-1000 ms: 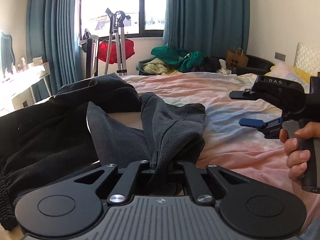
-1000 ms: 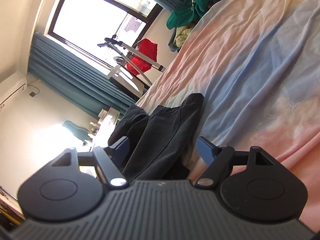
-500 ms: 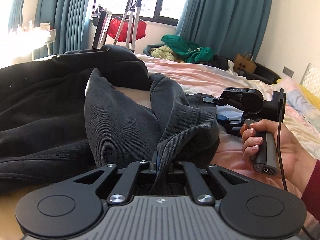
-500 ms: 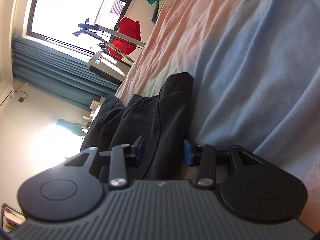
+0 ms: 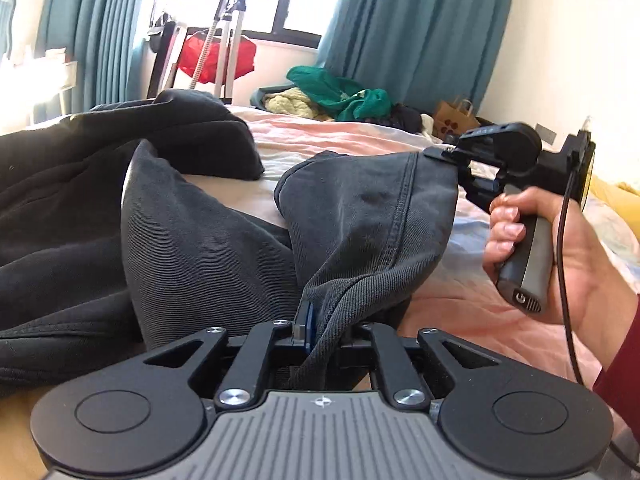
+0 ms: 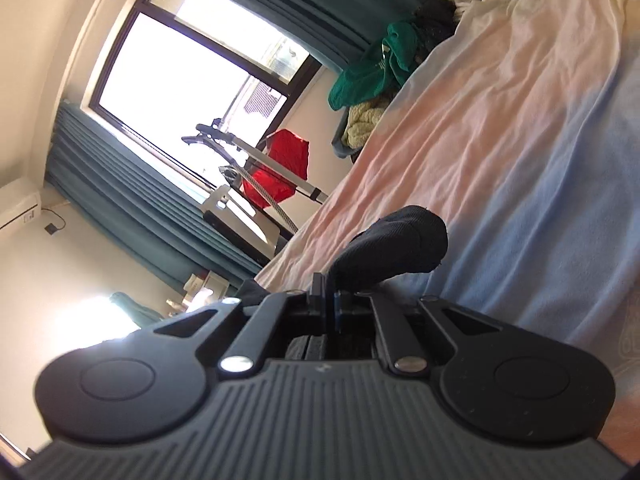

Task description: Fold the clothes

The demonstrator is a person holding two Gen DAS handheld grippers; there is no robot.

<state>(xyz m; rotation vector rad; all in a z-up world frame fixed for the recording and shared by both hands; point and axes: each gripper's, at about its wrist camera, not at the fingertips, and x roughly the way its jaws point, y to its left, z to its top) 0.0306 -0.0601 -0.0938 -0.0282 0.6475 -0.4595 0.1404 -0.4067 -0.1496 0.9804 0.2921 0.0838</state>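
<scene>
A dark grey pair of trousers (image 5: pixel 208 248) lies on the bed, its near end lifted. My left gripper (image 5: pixel 316 320) is shut on the trouser hem at the bottom centre of the left wrist view. My right gripper (image 5: pixel 448 156) is shut on the other corner of the same hem and holds it up at the right. In the right wrist view my right gripper (image 6: pixel 328 300) has its jaws closed on the dark fabric (image 6: pixel 396 244). The cloth hangs taut between the two grippers.
A black garment (image 5: pixel 80 184) lies piled on the left of the bed. The pink and blue bedsheet (image 5: pixel 460 292) spreads to the right. A heap of green and yellow clothes (image 5: pixel 340 96), a paper bag (image 5: pixel 454 118) and a garment steamer with a red cloth (image 5: pixel 216 52) stand by the window.
My right gripper has come in to the trouser hem, shut on it and lifted it. My left gripper has stayed shut on its corner.
</scene>
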